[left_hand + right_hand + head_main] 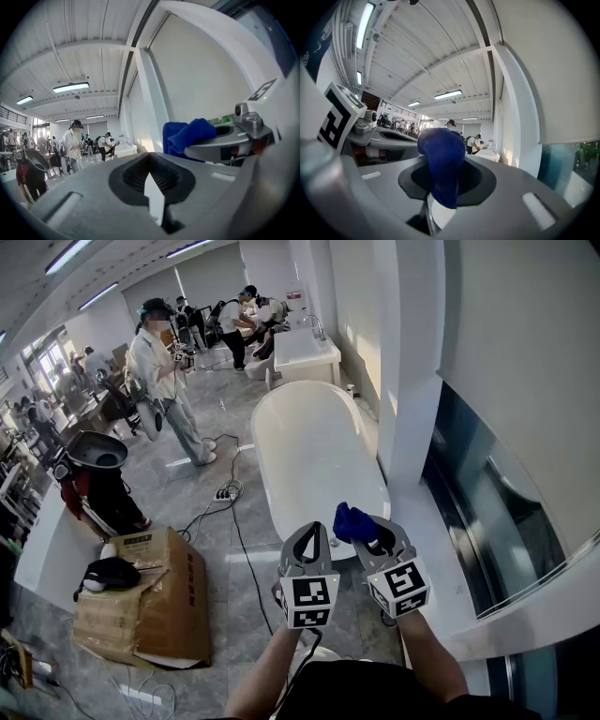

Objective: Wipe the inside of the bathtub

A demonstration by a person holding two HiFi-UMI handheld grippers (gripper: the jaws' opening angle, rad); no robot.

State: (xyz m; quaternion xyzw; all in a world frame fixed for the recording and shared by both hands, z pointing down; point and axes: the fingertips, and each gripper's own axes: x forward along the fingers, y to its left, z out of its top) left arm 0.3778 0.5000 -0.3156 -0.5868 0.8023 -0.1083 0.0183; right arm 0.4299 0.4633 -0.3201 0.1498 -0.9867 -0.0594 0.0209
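Observation:
The white oval bathtub (314, 451) stands ahead of me on the grey floor, its inside bare. Both grippers hover side by side above its near end. My right gripper (364, 526) is shut on a bunched blue cloth (351, 520), which sticks out past the jaw tips. In the right gripper view the blue cloth (443, 159) fills the gap in my right gripper (440, 187). My left gripper (313, 529) is shut with nothing in it. The left gripper view shows my left gripper (151, 159) closed, with the blue cloth (187, 136) to its right.
A white column (412, 381) and a glass panel (487, 493) run close along the tub's right side. Cardboard boxes (155, 601) sit at the left, with a power strip and cables (225, 493) on the floor. A person (169, 381) stands beyond; a second tub (302, 348) is farther back.

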